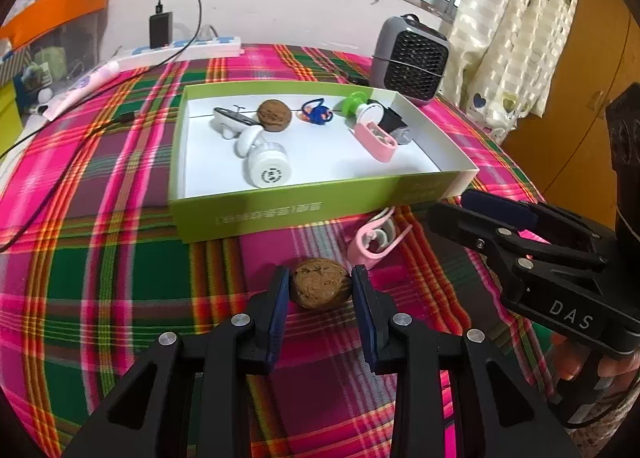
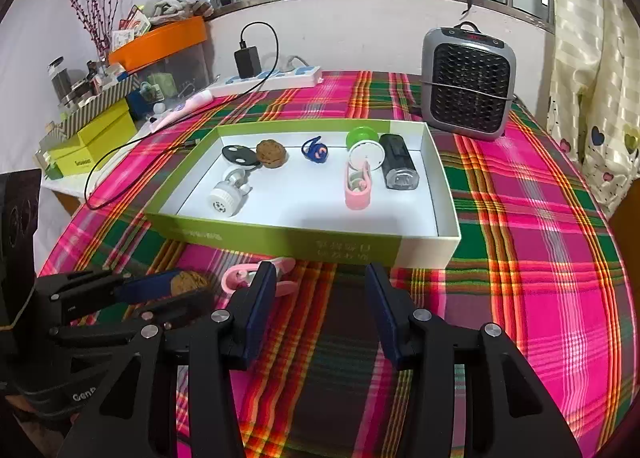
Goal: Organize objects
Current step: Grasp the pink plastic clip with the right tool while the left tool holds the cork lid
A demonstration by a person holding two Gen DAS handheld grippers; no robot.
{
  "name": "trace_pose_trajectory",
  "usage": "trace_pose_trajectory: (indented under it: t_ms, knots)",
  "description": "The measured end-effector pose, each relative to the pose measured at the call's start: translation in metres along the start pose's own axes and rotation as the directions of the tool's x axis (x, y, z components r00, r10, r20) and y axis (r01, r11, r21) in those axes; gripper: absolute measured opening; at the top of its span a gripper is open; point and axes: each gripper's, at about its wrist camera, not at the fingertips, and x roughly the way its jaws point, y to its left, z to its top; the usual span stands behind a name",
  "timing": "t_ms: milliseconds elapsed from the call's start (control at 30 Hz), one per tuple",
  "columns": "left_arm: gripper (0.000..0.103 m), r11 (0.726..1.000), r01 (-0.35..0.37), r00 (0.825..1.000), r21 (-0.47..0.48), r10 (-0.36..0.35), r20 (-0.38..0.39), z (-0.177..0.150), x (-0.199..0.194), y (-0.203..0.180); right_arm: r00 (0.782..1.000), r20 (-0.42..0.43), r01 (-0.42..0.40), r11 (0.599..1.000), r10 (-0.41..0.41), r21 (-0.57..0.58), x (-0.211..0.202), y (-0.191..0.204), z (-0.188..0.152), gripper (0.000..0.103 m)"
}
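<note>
A brown walnut lies on the plaid tablecloth, and my left gripper is shut on it, both blue pads touching its sides. The right wrist view has the same walnut in the left gripper at the lower left. Just beyond it a pink clip lies on the cloth in front of a green box. Its white inside holds a second walnut, a white round gadget, a blue ring toy, a pink case and other small items. My right gripper stands open over bare cloth, holding nothing.
A grey fan heater stands behind the box at the back right. A white power strip with a black charger and a trailing cable lies at the back left. Yellow boxes and an orange-lidded bin stand left of the table. A curtain hangs on the right.
</note>
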Motion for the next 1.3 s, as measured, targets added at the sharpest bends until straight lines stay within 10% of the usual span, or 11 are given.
trace_pose_trajectory:
  t_ms: [1300]
  knots:
    - [0.029, 0.996, -0.012, 1.0, -0.091, 0.014, 0.025, -0.013, -0.02, 0.05, 0.972, -0.066, 0.228, 0.974, -0.227, 0.015, 0.012, 0.037, -0.012, 0.048]
